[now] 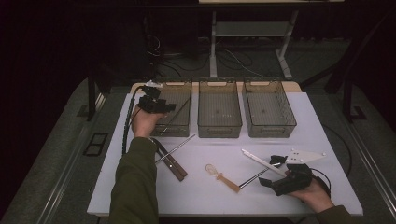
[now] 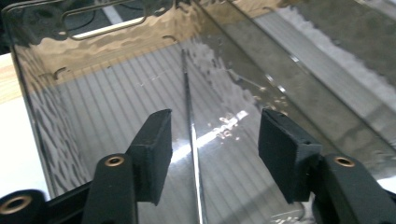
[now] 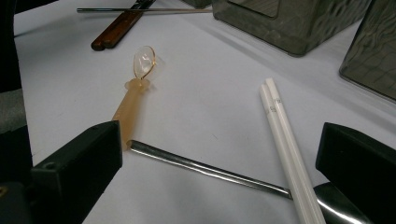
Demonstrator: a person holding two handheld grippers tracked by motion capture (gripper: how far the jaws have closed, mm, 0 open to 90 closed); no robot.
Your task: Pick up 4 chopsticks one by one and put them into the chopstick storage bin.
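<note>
My left gripper [image 1: 164, 107] hangs over the left of three clear bins [image 1: 183, 128]. In the left gripper view its jaws [image 2: 215, 149] stand open inside that bin [image 2: 93, 107], and a thin metal chopstick [image 2: 189, 112] lies between the pads, touched by neither. That chopstick [image 1: 175, 116] leans in the bin. My right gripper [image 1: 272, 171] rests open near the table's front right. Ahead of its jaws [image 3: 219, 163] lie a metal utensil handle [image 3: 205, 169], a pair of white chopsticks [image 3: 282, 135] and an amber spoon [image 3: 133, 95].
The middle bin [image 1: 219, 114] and right bin [image 1: 268, 109] stand behind. A second metal chopstick [image 1: 176, 148] and dark brown chopsticks [image 1: 172, 163] lie at front left, beside a green sleeve [image 1: 135, 186]. The amber spoon [image 1: 222, 177] and white chopsticks [image 1: 259, 161] lie on the white table [image 1: 210, 200].
</note>
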